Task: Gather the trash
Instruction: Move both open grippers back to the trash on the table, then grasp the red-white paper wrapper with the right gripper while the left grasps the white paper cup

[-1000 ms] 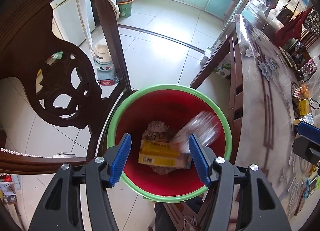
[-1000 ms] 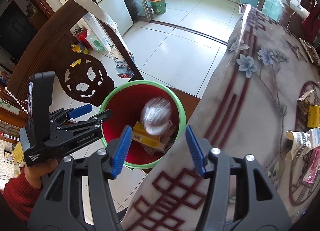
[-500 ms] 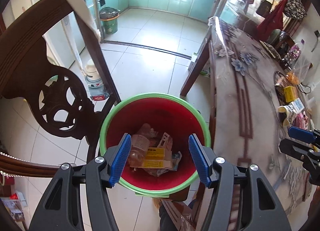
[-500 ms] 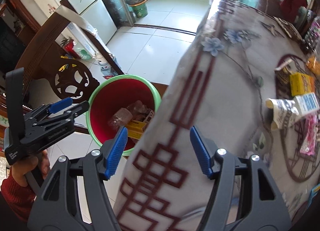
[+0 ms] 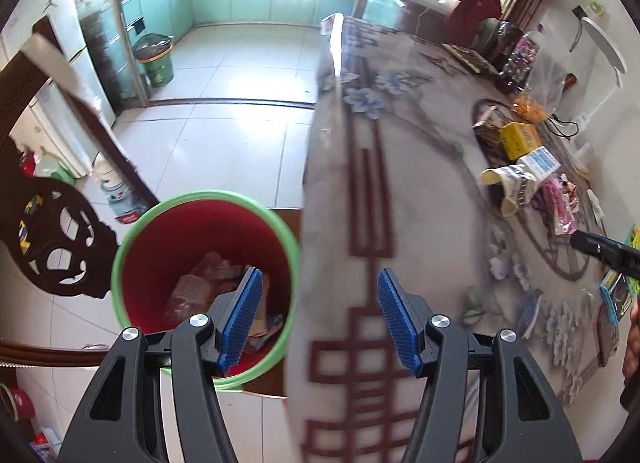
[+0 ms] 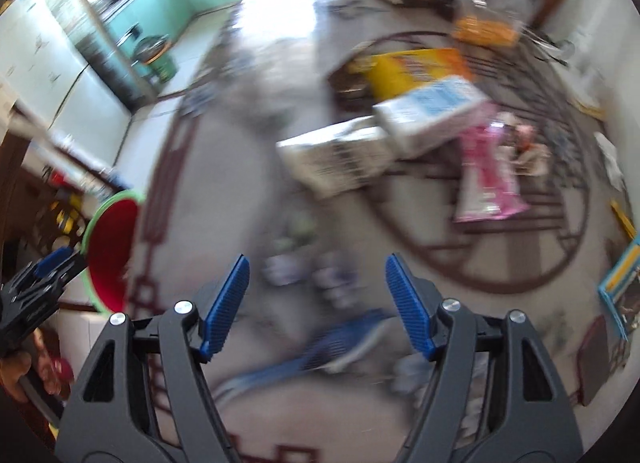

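My left gripper point(image 5: 318, 321) gapes empty beside the round red bin point(image 5: 160, 239); my right gripper point(image 6: 316, 307) is opening, empty, over blurred cartons point(image 6: 384, 135).

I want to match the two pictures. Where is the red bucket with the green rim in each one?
Left wrist view: the red bucket with the green rim sits lower left, on the floor beside the table edge.
Right wrist view: it shows only partly at the left edge, blurred.
Shared landmark: the white-and-blue carton on the table.

No text or label is sharp enough to read.
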A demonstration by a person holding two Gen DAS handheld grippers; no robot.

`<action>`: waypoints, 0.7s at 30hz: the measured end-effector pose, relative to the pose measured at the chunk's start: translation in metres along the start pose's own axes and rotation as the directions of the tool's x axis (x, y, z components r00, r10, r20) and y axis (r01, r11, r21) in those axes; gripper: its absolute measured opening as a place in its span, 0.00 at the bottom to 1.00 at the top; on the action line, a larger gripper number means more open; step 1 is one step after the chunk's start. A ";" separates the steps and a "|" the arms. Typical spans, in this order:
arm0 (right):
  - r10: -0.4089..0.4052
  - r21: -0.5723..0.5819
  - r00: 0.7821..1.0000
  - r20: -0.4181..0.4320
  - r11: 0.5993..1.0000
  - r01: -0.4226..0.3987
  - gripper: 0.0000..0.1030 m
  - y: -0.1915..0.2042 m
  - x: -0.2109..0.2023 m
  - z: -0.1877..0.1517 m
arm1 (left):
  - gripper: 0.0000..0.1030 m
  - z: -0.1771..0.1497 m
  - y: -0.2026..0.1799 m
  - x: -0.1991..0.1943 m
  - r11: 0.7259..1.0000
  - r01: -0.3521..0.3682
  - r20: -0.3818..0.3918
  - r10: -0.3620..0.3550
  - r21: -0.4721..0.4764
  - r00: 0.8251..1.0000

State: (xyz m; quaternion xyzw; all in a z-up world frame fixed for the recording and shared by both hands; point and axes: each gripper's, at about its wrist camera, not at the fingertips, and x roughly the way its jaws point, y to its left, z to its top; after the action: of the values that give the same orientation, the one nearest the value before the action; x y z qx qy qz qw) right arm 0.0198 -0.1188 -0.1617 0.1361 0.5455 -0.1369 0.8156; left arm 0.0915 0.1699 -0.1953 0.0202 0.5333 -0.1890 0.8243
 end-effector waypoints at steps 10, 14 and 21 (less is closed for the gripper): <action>-0.107 0.219 0.994 0.037 0.971 0.096 0.68 -0.169 0.032 0.066 | 0.57 0.021 -0.101 0.017 0.998 0.019 -0.013 -0.018 0.057 1.000; -0.075 0.212 0.997 -0.005 0.975 0.075 0.68 -0.200 0.064 0.084 | 0.62 0.035 -0.145 0.026 0.994 0.032 -0.010 -0.032 0.106 0.999; -0.011 0.178 0.998 -0.063 0.984 0.022 0.45 -0.219 0.101 0.092 | 0.65 0.066 -0.218 0.051 0.960 0.048 -0.007 -0.048 0.275 0.999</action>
State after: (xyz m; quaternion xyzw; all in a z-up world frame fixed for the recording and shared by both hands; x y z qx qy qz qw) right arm 0.0541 -0.3634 -0.2368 0.2083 0.5568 -0.1876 0.7819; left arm 0.0951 -0.0627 -0.1755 0.1218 0.5025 -0.2813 0.8084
